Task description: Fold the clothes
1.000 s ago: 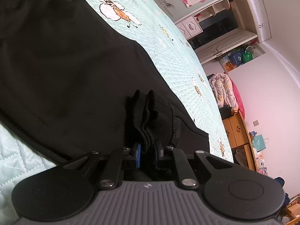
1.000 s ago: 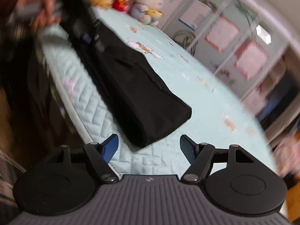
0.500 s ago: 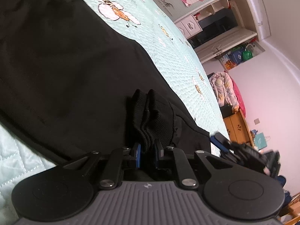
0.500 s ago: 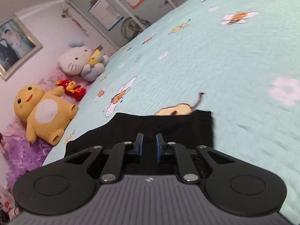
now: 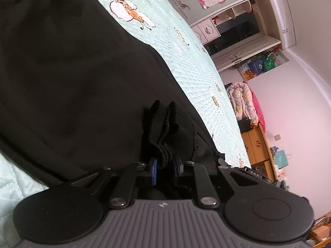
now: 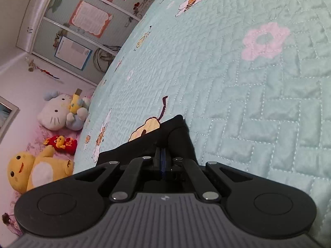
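In the left wrist view a black garment (image 5: 78, 78) lies spread over the mint quilted bed (image 5: 186, 47), filling the frame from nine o'clock up to eleven; the left tongs (image 5: 165, 163) at six o'clock are pinched narrow on a bunched ribbed hem (image 5: 167, 128) of that garment, the cloth standing up in folds between the blue pads (image 5: 153, 170); at one o'clock a white wardrobe (image 5: 238, 39) shows an open niche holding coloured bags (image 5: 261, 65), their contents too small to tell; at three o'clock a rolled duvet (image 5: 243, 101) rests above a wooden cabinet (image 5: 256, 146); just beside the left tongs at four o'clock a second black tool (image 5: 253, 173) shows partly.

In the right wrist view plush toys (image 6: 60, 113) sit at nine o'clock by the wall, a yellow one (image 6: 35, 171) lower at eight o'clock; the right tongs (image 6: 163, 159) at six o'clock are closed tight on a corner of the black garment (image 6: 173, 136), which lies flat on the bed (image 6: 248, 82) over a printed bee; a pink flower print (image 6: 264, 40) sits at two o'clock.
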Available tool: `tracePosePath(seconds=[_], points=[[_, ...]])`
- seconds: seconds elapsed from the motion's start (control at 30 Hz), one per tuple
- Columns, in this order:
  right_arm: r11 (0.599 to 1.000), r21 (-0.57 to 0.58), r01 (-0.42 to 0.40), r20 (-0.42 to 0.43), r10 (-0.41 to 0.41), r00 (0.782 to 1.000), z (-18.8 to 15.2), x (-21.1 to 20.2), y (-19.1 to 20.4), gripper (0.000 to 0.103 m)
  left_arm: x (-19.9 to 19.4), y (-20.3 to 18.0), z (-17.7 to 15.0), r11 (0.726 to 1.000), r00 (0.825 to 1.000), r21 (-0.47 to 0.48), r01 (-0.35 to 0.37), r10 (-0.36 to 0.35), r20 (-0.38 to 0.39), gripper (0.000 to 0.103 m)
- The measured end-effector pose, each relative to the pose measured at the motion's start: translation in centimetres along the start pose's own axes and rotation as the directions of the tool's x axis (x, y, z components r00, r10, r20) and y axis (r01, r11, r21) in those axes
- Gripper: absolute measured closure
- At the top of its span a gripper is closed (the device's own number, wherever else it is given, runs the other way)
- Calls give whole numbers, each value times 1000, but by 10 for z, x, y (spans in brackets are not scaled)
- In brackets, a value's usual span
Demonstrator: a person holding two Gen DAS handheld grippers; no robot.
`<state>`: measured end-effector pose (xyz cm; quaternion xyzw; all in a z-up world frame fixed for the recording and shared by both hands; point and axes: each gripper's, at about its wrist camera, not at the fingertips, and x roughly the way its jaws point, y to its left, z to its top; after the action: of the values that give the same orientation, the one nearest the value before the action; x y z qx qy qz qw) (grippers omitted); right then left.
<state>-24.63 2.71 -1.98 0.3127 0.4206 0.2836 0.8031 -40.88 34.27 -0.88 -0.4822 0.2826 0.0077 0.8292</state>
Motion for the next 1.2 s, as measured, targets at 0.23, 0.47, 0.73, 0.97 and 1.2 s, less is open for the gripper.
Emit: tracePosePath(seconds=[0.23,0.47,0.73,0.97,1.2], points=[[996,-92,20,34,-17,999,0,-19,16,75,0,5,2,999,1000,-50,19,-20,-5,85],[977,-171,124,39,-119,992,-10,-19,23,84,-22,4,4,994,998,-102,36,-31,52,56],[915,-397,-67,-92,33,995,-46,1,106,81,-71,8,-1,996,990,-92,-14,27,139,50],[912,-392,-122,-234,30,972,-75,54,117,85,-118,27,-7,993,974,-107,-48,70,215,50],[892,-446,-74,-193,-15,981,-80,49,138,78,-178,62,1,977,889,-202,-72,155,431,46]])
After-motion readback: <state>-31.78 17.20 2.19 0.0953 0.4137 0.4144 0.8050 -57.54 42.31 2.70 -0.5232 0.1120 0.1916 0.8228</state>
